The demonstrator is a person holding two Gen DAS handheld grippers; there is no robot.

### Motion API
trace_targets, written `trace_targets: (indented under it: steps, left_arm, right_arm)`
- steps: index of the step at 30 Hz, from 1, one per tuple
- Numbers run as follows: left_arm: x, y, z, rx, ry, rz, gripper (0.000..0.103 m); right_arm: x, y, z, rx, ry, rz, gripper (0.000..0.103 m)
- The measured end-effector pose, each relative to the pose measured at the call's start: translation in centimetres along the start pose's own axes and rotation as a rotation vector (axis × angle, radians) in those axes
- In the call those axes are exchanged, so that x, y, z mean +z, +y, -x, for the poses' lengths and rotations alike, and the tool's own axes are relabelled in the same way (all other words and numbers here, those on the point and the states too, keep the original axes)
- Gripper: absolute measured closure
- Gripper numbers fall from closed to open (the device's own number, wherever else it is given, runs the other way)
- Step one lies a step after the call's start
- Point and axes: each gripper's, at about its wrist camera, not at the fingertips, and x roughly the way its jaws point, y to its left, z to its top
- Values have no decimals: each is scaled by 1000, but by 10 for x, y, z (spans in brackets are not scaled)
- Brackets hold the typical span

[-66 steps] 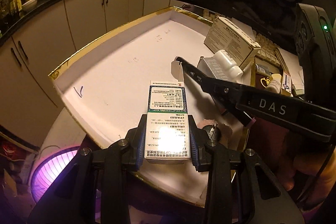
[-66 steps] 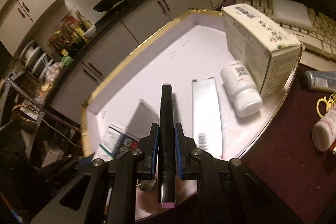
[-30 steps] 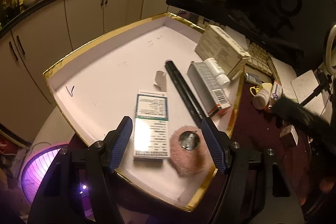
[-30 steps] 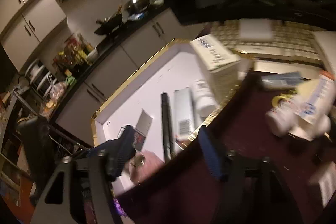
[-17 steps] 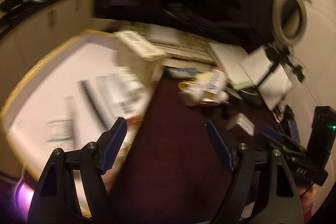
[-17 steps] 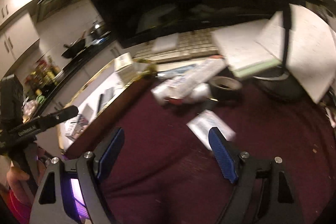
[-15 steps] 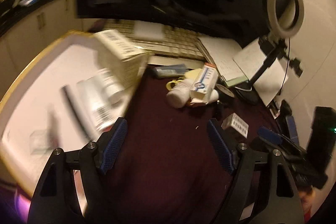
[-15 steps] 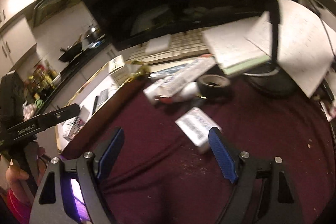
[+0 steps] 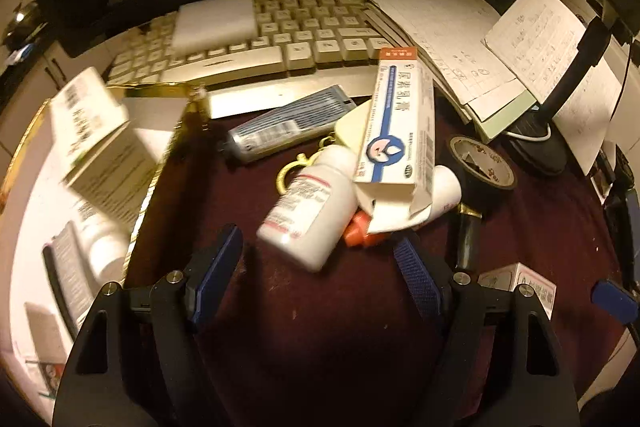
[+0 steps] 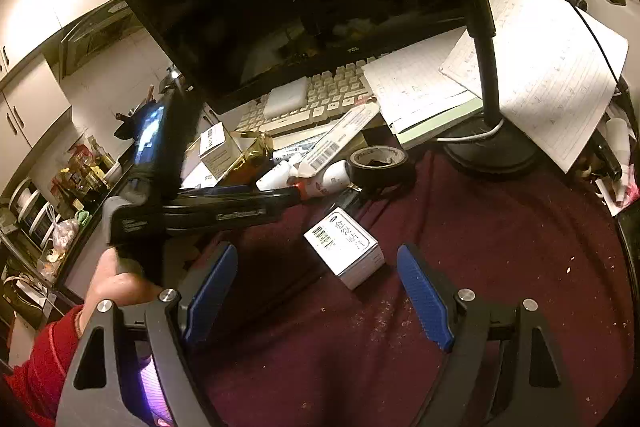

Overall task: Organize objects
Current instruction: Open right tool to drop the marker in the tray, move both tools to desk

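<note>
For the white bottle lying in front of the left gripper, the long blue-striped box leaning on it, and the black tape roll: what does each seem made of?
White bottle: probably plastic, smooth with a soft sheen and a paper-like printed label. Long blue-striped box: thin printed cardboard, with folded flaps open at its near end. Black tape roll: glossy black, likely vinyl tape, on a core that looks like card.

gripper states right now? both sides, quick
Left gripper: open, empty; jaws just closed slightly, white pill bottle lies ahead of them.
Right gripper: open, empty, small white box ahead.

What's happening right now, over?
Left gripper open, empty, facing white pill bottle. Right gripper open, empty, small white box ahead. Tall ointment box leans over bottle.
</note>
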Motion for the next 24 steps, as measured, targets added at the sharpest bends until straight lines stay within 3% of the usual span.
trace_targets:
  steps: [1,4,6,8,13,21,24]
  left_arm:
    - [0,1,0,-14,1,5,31]
    - [-3,5,5,-36,-16,16,48]
    - [-6,6,11,-49,-23,36,68]
    - [-11,9,17,-100,-17,60,68]
    - [-37,11,28,-132,-9,67,68]
    - [-75,0,52,-150,27,30,68]
    - [-83,-1,58,-115,11,21,68]
  right_arm:
    - [0,0,0,2,1,-1,21]
    - [0,-1,-1,9,7,-3,21]
    - [0,-3,-1,6,11,-1,21]
    - [0,-5,-3,-1,15,-8,21]
    - [1,-8,-9,-17,32,-8,21]
    - [7,-2,-21,-32,63,53,21]
    - [6,-2,-32,-52,99,76,21]
